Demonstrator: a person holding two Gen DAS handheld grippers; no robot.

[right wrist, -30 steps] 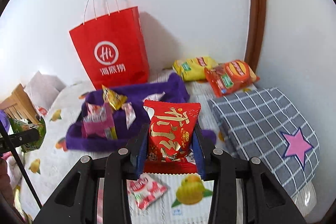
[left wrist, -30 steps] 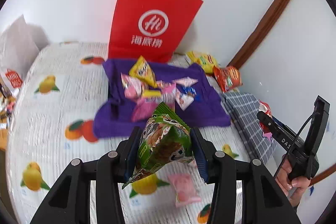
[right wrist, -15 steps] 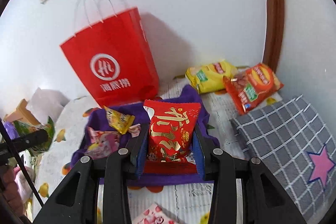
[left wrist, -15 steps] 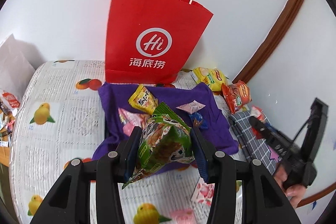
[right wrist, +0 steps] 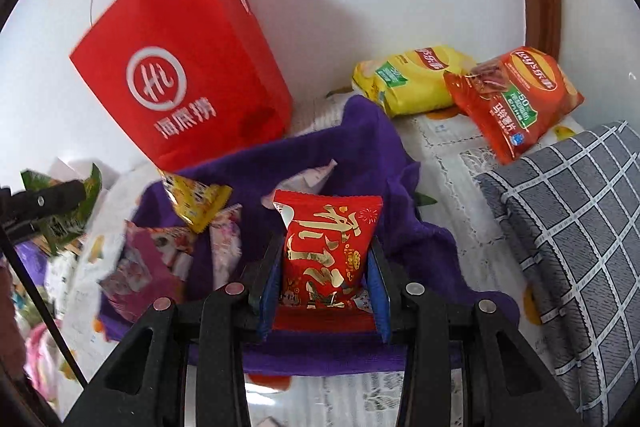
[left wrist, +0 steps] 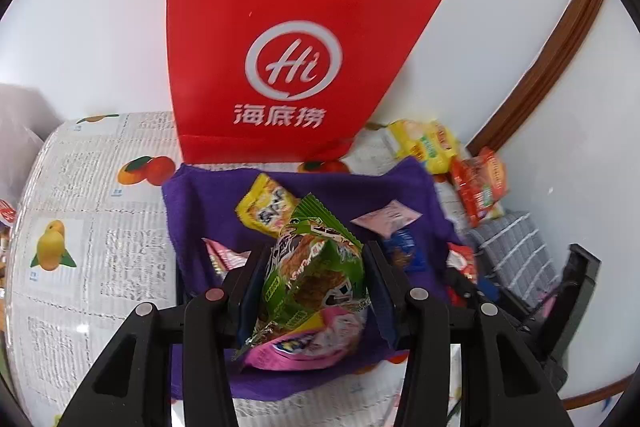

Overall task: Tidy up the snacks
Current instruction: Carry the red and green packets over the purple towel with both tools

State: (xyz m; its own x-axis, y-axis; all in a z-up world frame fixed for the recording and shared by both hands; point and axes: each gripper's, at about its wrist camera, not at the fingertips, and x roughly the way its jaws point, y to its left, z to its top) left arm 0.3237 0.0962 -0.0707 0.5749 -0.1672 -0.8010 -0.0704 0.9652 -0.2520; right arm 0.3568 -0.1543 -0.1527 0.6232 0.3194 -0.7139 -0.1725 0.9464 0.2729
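Your left tool [left wrist: 310, 283] pinches a green snack packet [left wrist: 312, 267] between its pads, tilted, with its crimped top toward 12 o'clock; your right tool [right wrist: 322, 277] grips a red packet with gold lettering [right wrist: 326, 251], upright between its blue pads. Both packets hang over the purple cloth [left wrist: 360, 195].

Going by size: the surface [left wrist: 80, 227], covered in a fruit-printed sheet, fills your left view from 9 to 6 o'clock. The red paper bag [left wrist: 288, 47] with its white "Hi" logo stands against the wall at 12 o'clock, its base just behind the cloth. A grey checked cushion [right wrist: 568, 247] lies at 3 o'clock in your right view. The purple cloth spreads across the middle and carries several small snacks. At 1 o'clock, beyond the cloth, a yellow chip bag [right wrist: 412, 83] and an orange chip bag [right wrist: 516, 99] lie touching each other by the wall. On the cloth, a small yellow packet [left wrist: 266, 207] sits at 11 o'clock of your green one, a pale pink sachet [left wrist: 388, 219] at 1 o'clock, and a pink packet [left wrist: 308, 339] directly beneath it.
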